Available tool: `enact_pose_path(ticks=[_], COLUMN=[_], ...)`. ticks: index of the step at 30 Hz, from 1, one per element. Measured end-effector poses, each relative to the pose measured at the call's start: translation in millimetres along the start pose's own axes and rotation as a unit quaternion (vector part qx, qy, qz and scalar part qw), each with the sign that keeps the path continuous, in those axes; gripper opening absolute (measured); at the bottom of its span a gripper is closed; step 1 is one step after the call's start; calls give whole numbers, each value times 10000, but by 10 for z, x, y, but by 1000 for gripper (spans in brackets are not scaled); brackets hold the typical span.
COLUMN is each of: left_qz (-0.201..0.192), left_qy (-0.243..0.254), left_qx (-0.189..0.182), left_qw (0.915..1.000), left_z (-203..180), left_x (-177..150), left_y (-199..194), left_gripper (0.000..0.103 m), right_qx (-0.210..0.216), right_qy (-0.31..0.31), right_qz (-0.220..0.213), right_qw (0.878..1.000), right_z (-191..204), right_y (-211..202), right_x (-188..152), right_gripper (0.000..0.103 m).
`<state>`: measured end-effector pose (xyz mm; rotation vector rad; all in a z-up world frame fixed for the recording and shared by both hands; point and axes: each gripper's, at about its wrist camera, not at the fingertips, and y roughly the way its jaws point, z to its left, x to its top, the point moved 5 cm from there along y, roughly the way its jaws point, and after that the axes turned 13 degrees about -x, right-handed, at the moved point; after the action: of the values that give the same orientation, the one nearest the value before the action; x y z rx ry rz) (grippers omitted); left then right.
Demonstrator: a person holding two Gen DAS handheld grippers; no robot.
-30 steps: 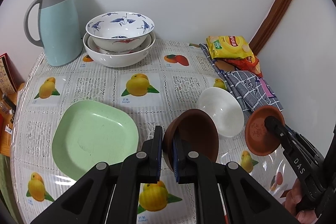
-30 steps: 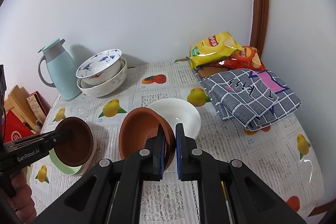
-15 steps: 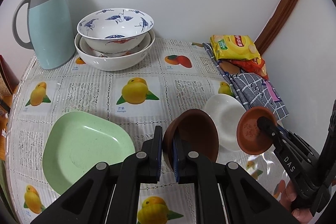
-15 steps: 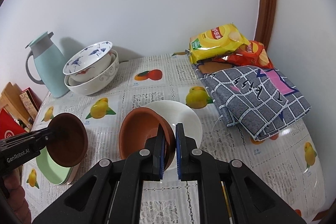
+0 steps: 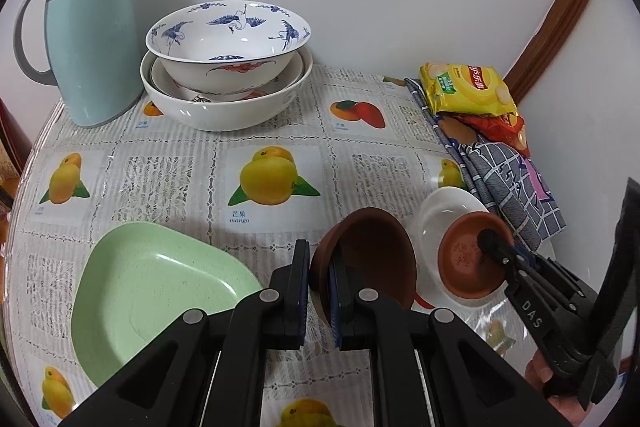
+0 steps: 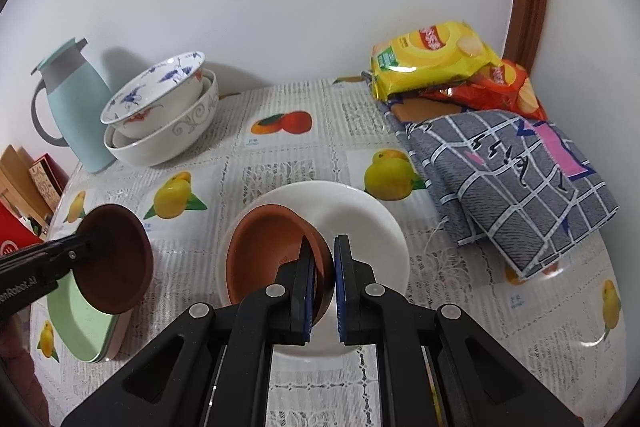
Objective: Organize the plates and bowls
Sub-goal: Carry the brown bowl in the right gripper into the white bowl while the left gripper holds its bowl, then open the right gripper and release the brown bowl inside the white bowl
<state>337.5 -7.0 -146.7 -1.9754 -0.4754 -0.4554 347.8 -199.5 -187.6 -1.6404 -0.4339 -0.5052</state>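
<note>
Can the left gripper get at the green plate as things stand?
Probably not to grasp it. The left gripper is shut on a dark brown bowl, so its jaws are taken. The way itself looks free: the green plate lies bare on the table just beside it, with nothing between.

I hold a dark brown bowl (image 5: pixel 372 259) tilted above my green plate (image 5: pixel 152 291) at the table's near-left edge, a terracotta bowl (image 6: pixel 276 255) over the white bowl (image 6: pixel 360 219).
</note>
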Motion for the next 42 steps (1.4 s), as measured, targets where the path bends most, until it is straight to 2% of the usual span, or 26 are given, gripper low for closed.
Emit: enact_pose_path(ticks=[22,27,36,42], left_qz=[126,132,146,111], left_qy=[-70,-81,-138,-124], left_qx=[8,8,-60,-76], left_qw=[9999,9999,9998,9998], left_z=[57,79,86,55], left_x=[2,-11,-57,-95], left_y=[188,184,207,166], left_gripper=[9,9,9,9], right_qx=[4,-300,-422,-730], right_qy=[-186,-326,-514,-773], right_qz=[418,432,601,449], right_qw=[9990,9981,9960,9933], right_z=[99,73,75,111], right_y=[382,464,560,555], right_x=[-65,-46,-41,-80], right_gripper=[9,9,11,13])
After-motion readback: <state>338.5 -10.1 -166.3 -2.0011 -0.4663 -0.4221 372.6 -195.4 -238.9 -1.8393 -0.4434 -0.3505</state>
